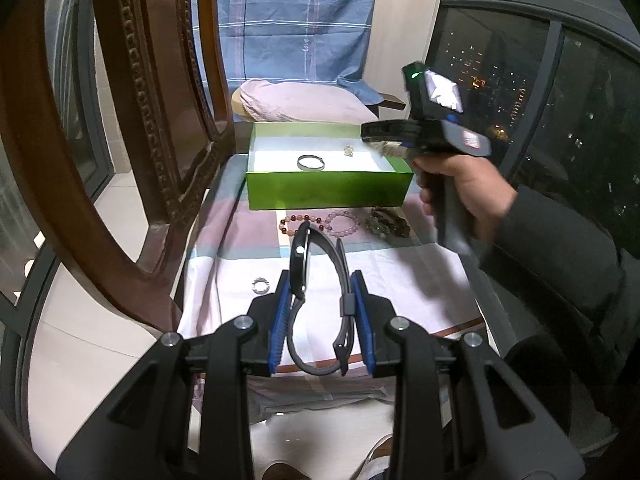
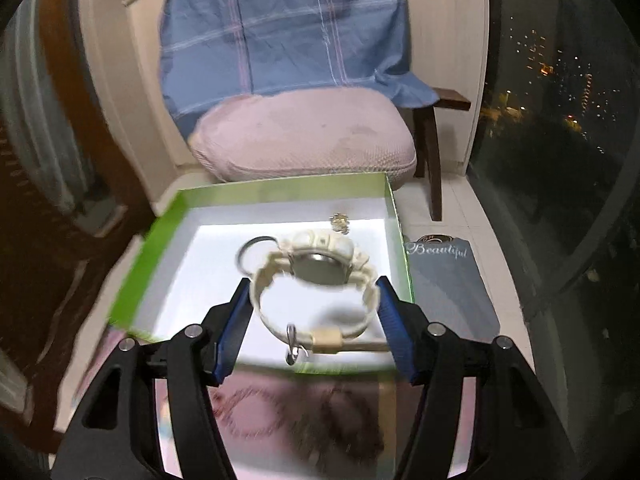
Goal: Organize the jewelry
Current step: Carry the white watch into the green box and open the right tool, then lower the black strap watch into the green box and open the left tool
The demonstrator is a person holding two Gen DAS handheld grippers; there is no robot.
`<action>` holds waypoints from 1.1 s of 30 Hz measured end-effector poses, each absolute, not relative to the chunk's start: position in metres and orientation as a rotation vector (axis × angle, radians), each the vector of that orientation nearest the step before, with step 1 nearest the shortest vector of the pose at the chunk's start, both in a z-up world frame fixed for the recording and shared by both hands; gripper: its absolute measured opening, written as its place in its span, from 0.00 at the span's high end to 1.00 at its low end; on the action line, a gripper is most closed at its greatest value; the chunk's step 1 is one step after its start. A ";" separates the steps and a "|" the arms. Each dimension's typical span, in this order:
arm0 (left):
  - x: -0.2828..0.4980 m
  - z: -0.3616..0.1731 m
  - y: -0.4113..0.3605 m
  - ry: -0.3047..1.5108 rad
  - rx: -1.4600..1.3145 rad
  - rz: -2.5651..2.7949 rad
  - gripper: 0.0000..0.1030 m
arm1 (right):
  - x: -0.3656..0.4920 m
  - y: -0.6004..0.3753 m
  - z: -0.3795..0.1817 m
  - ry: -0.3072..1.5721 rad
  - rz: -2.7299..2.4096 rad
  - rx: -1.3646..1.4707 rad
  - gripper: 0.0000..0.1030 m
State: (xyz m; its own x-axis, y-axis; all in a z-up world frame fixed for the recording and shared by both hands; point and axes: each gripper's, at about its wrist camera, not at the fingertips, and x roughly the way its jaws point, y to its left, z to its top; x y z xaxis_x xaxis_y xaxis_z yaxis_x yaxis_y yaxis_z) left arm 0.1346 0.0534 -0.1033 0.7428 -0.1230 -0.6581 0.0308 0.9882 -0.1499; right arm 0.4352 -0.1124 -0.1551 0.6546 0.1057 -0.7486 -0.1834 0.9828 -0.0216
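Night room with dark windows and city lights, a cloth-covered counter (image 1: 400, 268) set before a chair draped in blue checked fabric (image 1: 288, 20). On the counter, a green box (image 1: 328, 190) with a white floor, holding a thin metal bangle (image 1: 311, 163) and a small gold piece (image 1: 349, 151) too tiny to make out. Just in front of the box, three beaded bracelets (image 1: 340, 222) in a row, the rightmost dark and blurred; nearer, a small silver ring (image 1: 260, 285) lying alone. Left tongs (image 1: 322, 300) angled downward above the cloth, clamped on a dark watch (image 1: 304, 264), its strap looping back between the blue pads, buckle end partly hidden. Right tongs (image 2: 314, 320) blurred, poised over the box, pitched down, with a cream watch (image 2: 320, 268) between pads (image 2: 236, 328) set wide; contact on both sides hard to judge through the smear. From the left wrist view, a hand (image 1: 464, 188) in a dark sleeve wrapped round the right handle, tips cut off behind the housing.
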 end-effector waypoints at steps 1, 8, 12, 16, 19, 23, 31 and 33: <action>0.135 -0.103 0.054 0.729 -0.134 -0.082 0.71 | 0.437 -0.114 -0.159 0.839 0.131 -0.114 0.36; 0.142 -0.108 0.061 0.748 -0.154 -0.076 0.71 | 0.334 -0.164 -0.140 0.756 0.177 0.076 0.16; 0.163 -0.114 0.063 0.778 -0.178 -0.093 0.71 | 0.243 -0.193 -0.141 0.722 0.219 0.093 0.11; 0.198 -0.114 0.064 0.786 -0.178 -0.104 0.71 | 0.173 -0.214 -0.148 0.720 0.216 0.029 0.11; 0.240 -0.109 0.064 0.778 -0.173 -0.114 0.71 | 0.157 -0.230 -0.151 0.751 0.200 0.048 0.11; 0.305 -0.108 0.066 0.782 -0.160 -0.115 0.71 | 0.152 -0.240 -0.149 0.752 0.182 0.061 0.11; 0.429 -0.132 0.073 0.896 -0.088 -0.082 0.44 | 0.148 -0.238 -0.137 0.734 0.220 0.099 0.11; 0.438 -0.139 0.081 0.930 -0.083 -0.022 0.39 | 0.147 -0.238 -0.134 0.732 0.223 0.105 0.11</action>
